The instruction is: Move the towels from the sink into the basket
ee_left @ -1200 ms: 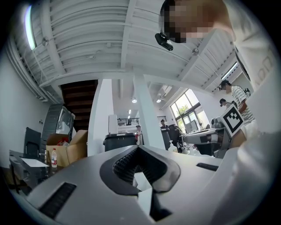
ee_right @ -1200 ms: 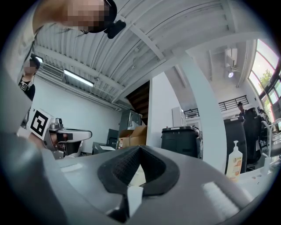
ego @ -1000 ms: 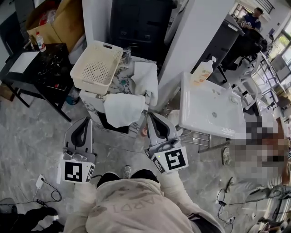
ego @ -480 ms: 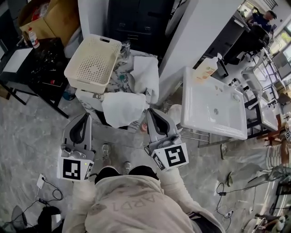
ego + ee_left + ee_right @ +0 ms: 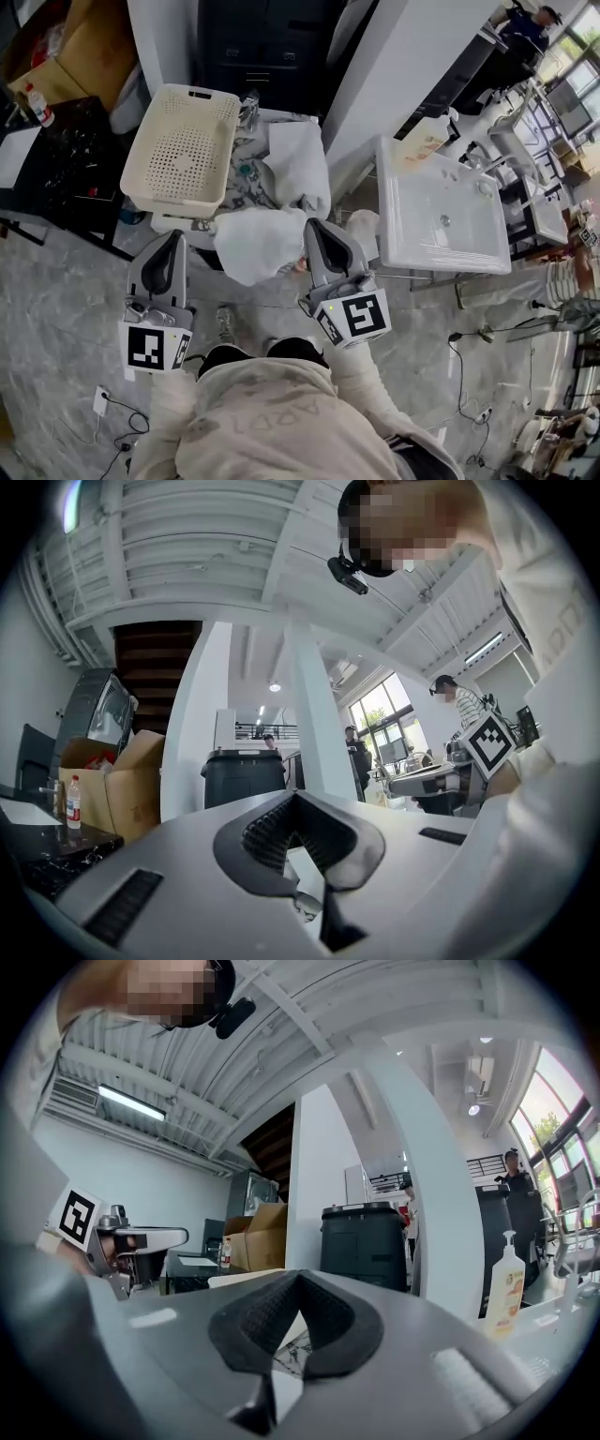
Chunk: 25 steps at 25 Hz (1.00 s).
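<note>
A cream plastic basket (image 5: 183, 159) stands empty on a small table with a patterned top (image 5: 246, 173). Two white towels lie on that table: one (image 5: 298, 161) right of the basket, one (image 5: 255, 239) draped over the near edge. The white sink (image 5: 441, 220) to the right holds no towel that I can see. My left gripper (image 5: 173, 242) is shut and empty, just short of the table's near left corner. My right gripper (image 5: 314, 228) is shut and empty too, its tip beside the near towel's right edge. In the gripper views both the left gripper (image 5: 292, 799) and the right gripper (image 5: 298, 1279) point upward across the room.
A soap bottle (image 5: 422, 141) stands at the sink's back left corner. A black table (image 5: 56, 150) and a cardboard box (image 5: 56, 56) are at the left. A white column (image 5: 412, 56) rises between table and sink. Cables (image 5: 122, 417) lie on the floor.
The table with basket and towels has drawn closer to both grippers, and the view has swung slightly. Both grippers stay shut and empty.
</note>
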### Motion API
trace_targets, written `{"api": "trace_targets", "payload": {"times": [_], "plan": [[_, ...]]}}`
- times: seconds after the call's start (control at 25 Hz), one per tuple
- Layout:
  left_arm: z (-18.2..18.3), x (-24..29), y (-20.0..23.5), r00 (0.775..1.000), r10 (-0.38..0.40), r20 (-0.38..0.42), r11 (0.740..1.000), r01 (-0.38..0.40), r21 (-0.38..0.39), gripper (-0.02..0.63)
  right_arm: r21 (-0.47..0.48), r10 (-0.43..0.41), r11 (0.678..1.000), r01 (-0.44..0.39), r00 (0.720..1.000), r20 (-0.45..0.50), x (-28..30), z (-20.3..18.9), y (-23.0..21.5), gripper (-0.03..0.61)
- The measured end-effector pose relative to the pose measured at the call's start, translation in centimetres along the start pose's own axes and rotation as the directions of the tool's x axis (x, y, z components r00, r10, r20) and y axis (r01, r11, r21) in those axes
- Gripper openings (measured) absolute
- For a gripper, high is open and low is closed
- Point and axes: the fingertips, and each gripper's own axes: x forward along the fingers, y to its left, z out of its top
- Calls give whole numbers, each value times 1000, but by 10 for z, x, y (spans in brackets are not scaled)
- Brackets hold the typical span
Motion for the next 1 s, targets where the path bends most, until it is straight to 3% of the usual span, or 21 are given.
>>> {"api": "trace_targets", "payload": {"times": [0.2, 0.4, 0.64, 0.72, 1.0], "plan": [[-7, 25, 29, 999, -51, 3, 999, 51, 2, 2, 32, -54, 998, 56, 996, -65, 33, -19, -5, 11], [-13, 46, 47, 994, -110, 7, 994, 109, 10, 2, 61, -82, 994, 95, 977, -196, 58, -53, -11, 11], [-21, 70, 62, 983, -184, 7, 983, 184, 0, 2, 120, -99, 981, 150, 930, -355, 72, -102, -20, 15], [-25, 76, 66, 979, -206, 5, 979, 206, -9, 2, 143, -95, 976, 166, 910, -404, 74, -118, -20, 87], [-40, 90, 77, 963, -269, -11, 963, 269, -30, 2, 171, -130, 951, 258, 833, -538, 67, -171, -21, 140]]}}
